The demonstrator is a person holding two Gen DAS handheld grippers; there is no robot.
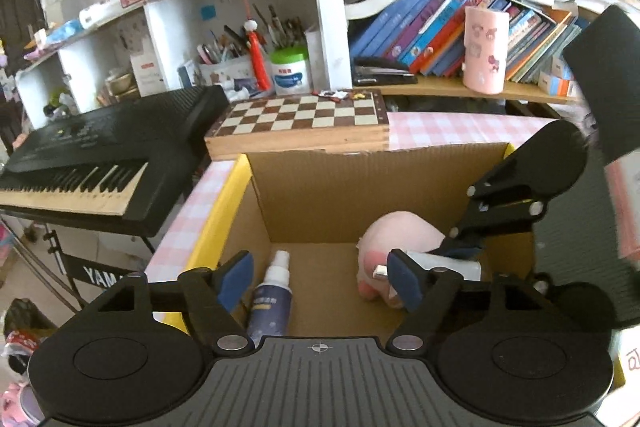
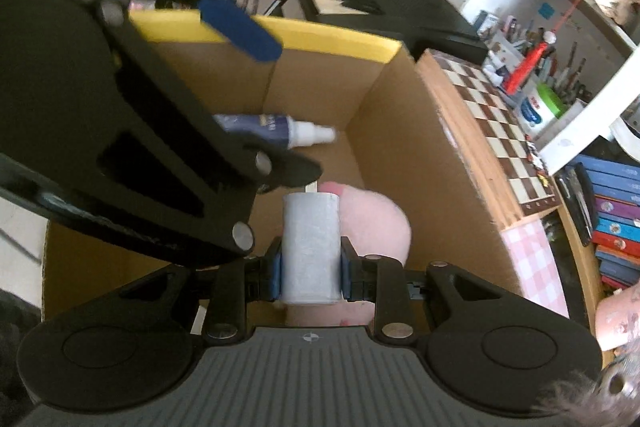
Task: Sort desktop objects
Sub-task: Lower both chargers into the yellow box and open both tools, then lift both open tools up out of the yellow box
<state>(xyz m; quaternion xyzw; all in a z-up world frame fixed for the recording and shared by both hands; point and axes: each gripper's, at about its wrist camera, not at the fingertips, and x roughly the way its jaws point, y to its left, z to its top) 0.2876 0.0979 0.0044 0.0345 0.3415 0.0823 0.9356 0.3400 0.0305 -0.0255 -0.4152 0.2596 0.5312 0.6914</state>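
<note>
The silver cylinder [image 2: 311, 247], a small metallic can-like thing, is clamped between the blue pads [image 2: 275, 273] of the right hand-held gripper [image 2: 310, 273], whose jaws are drawn in tight against its sides. It hangs over the open cardboard box [image 2: 420, 163], just above the pink plush toy [image 2: 380, 223] lying on the box floor. In the left wrist view the same cylinder [image 1: 452, 261] shows lying crosswise above the plush toy [image 1: 400, 231], with the right hand-held gripper [image 1: 460, 251] reaching in from the right.

The left hand-held gripper [image 1: 320, 283] holds nothing; its jaws stand well apart, one blue pad [image 1: 236, 279] near the box's left wall and the other just beside the cylinder's end. A spray bottle [image 1: 270, 303] with a white nozzle and dark blue body lies on the box floor below the left pad, apart from the plush toy. The box, with a yellow rim [image 1: 224, 227], sits on the pink-checked tabletop [image 1: 440, 131], close in front of a chessboard [image 1: 304, 123].
</note>
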